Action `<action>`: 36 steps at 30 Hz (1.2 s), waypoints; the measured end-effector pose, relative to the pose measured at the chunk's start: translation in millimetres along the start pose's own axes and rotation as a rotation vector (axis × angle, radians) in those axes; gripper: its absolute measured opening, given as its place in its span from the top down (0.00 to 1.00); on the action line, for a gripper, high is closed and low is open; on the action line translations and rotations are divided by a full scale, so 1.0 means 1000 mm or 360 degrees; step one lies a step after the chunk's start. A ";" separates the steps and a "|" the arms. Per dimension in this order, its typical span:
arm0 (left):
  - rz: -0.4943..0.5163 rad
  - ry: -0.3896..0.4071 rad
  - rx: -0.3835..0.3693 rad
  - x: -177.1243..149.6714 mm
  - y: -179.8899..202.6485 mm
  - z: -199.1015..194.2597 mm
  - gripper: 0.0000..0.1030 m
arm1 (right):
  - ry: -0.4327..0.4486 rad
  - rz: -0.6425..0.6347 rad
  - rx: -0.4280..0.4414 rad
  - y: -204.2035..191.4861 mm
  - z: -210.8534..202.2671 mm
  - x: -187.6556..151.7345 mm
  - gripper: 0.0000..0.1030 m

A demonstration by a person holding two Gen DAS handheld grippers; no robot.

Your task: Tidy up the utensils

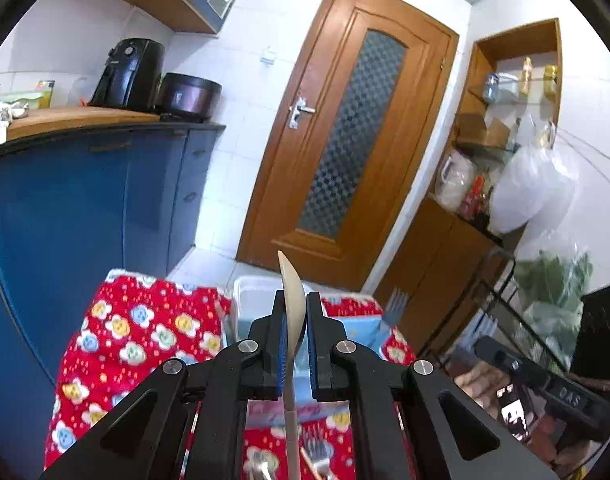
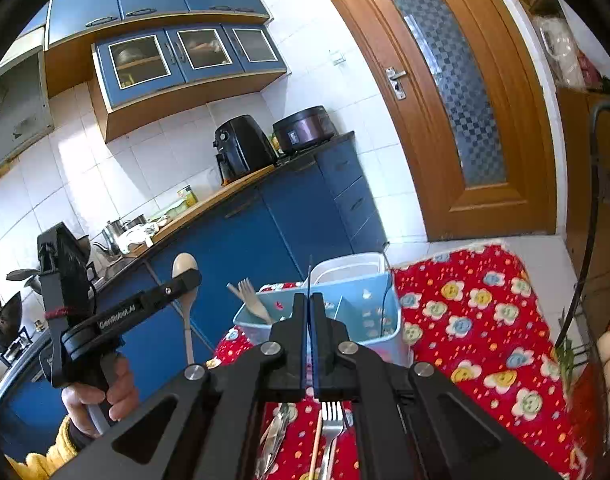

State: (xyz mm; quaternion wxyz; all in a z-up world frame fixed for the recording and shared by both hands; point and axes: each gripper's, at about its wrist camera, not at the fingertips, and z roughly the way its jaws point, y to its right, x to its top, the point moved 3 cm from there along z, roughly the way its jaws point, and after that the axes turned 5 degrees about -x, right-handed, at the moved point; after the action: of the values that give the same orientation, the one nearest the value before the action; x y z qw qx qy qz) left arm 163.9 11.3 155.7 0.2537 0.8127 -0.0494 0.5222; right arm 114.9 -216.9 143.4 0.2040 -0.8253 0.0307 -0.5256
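two hand-held grippers in view, both lifted above the red flower-print cloth [image 2: 485, 320] covering the tabletop.

left hand-held gripper [image 1: 293, 320]: black body, blue pads, clenched on a pale wooden spoon [image 1: 292, 304]. spoon stands upright, bowl edge-on above the fingertips, handle running down between the jaws toward the cloth. in the right wrist view the same spoon [image 2: 187, 280] shows side-on, bowl up, pinched near the neck, with a hand [image 2: 105, 392] wrapped round the gripper handle and a yellow sleeve [image 2: 53, 452] below it.

right hand-held gripper [image 2: 309, 304]: jaws pressed together. a thin dark sliver rises from between the pads; cannot tell what it is, or whether it is held.

light blue plastic utensil caddy [image 2: 369, 300] sits on the cloth just ahead of both grippers, with a clear plastic tub [image 2: 353, 264] behind it. a wooden fork [image 2: 253, 296] leans in the caddy's left compartment.

on the cloth below the right gripper: a metal fork [image 2: 332, 424], tines toward the caddy, a thin wooden stick [image 2: 316, 440] just beside it, and a shiny metal utensil [image 2: 275, 436] further left, type unclear.
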 end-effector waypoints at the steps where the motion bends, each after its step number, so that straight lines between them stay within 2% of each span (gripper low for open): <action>1: -0.0002 0.0013 0.0007 0.004 -0.001 0.002 0.92 | 0.0004 -0.0007 -0.0006 0.000 0.001 0.003 0.98; 7: -0.0055 0.0109 0.0012 0.029 -0.007 0.015 0.92 | 0.0031 -0.0029 -0.0025 -0.003 0.008 0.020 0.98; 18: -0.0041 0.0278 0.0079 0.058 -0.012 0.040 0.92 | 0.0104 -0.0104 -0.0080 -0.007 0.026 0.050 0.98; 25: 0.0015 0.0333 0.0179 0.052 -0.018 0.061 0.92 | 0.0116 -0.0105 -0.0113 0.000 0.043 0.059 0.98; 30: 0.0011 0.0301 0.0161 0.039 -0.025 0.075 0.92 | 0.0112 -0.0146 -0.0156 0.005 0.057 0.056 0.98; 36: 0.0055 0.0300 0.0160 0.028 -0.025 0.080 0.92 | 0.0109 -0.0129 -0.0136 0.009 0.067 0.056 0.98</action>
State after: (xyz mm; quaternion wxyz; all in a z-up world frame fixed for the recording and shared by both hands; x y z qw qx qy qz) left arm 251.2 1.3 145.5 0.2072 0.7706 -0.0130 0.6025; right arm 200.4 -219.6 163.9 0.1459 -0.8154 0.0266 -0.5596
